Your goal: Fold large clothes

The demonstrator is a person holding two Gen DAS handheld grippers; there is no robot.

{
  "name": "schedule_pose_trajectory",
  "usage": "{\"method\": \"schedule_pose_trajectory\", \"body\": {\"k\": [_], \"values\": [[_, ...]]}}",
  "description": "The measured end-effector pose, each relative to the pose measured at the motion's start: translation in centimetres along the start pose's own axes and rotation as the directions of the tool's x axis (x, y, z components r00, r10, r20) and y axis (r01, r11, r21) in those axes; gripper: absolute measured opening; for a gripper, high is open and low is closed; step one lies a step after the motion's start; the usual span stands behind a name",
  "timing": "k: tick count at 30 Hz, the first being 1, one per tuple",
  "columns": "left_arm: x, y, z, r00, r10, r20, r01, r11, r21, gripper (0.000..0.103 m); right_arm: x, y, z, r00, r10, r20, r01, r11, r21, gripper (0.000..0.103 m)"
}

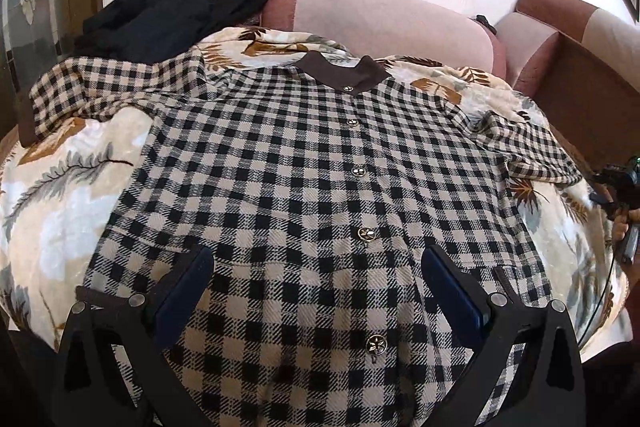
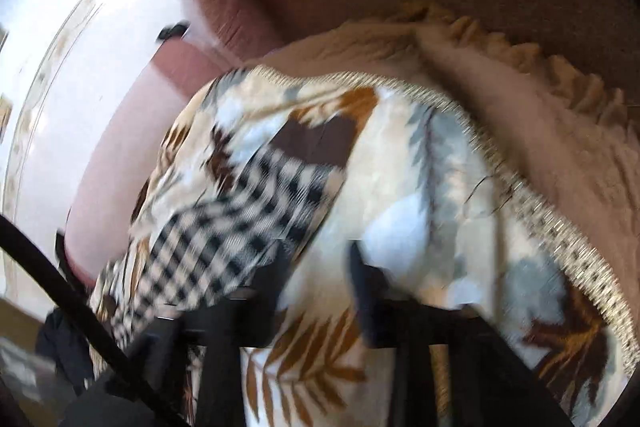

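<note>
Folding barely begun, by the look of it: checked shirt (image 1: pixel 304 163) lies flat, front up and buttoned, both sleeves out to the sides, no fold made yet; sleeves and body all left to do. Left to right in the left wrist view: dark garment (image 1: pixel 168 15) heaped at upper left, awaiting its turn; left sleeve (image 1: pixel 100 87) runs to a plain brown cuff; shirt fills the centre, coarse woven black-and-cream check, brown collar (image 1: pixel 340 73), a line of metal star buttons; pink sofa (image 1: pixel 384 23) behind. All rests on a plush leaf-print blanket (image 1: pixel 64 195), soft, slightly glossy. Left tool (image 1: pixel 318 267) spread wide above the hem, pinching nothing. In the blurred right wrist view, right sleeve (image 2: pixel 240 211) lies rumpled at centre left; right tool (image 2: pixel 320 263) parted, empty, beside it.
</note>
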State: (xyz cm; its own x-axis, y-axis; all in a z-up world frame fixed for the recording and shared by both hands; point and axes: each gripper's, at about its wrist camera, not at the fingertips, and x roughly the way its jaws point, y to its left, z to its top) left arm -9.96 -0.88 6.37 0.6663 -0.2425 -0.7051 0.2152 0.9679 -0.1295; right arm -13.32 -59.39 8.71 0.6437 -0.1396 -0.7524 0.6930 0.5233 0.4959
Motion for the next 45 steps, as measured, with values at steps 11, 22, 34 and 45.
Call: {"method": "schedule_pose_trajectory", "body": {"k": [11,22,34,45], "values": [[0.3,1.3,0.2,1.0,0.007,-0.01,-0.007,0.998,-0.054,0.103,4.0,-0.5,1.0,0.994,0.1,-0.036,-0.093,0.982,0.161,0.05],[0.2,2.6,0.5,1.0,0.02,0.007,-0.02,0.998,-0.065,0.103,3.8,5.3,2.0,0.996,-0.071,0.046,0.069,0.996,0.051,0.005],[1.6,8.9,3.4,0.994,0.073,0.081,-0.059,0.985,-0.165,0.103,2.5,27.6,-11.4,0.993,0.111,-0.05,-0.12,0.832,-0.542,0.005],[3.0,10.3,2.2,0.995,0.08,0.066,-0.067,0.981,-0.182,0.103,8.9,31.8,-24.0,0.924,0.037,-0.381,-0.322,0.615,-0.72,0.005]]}}
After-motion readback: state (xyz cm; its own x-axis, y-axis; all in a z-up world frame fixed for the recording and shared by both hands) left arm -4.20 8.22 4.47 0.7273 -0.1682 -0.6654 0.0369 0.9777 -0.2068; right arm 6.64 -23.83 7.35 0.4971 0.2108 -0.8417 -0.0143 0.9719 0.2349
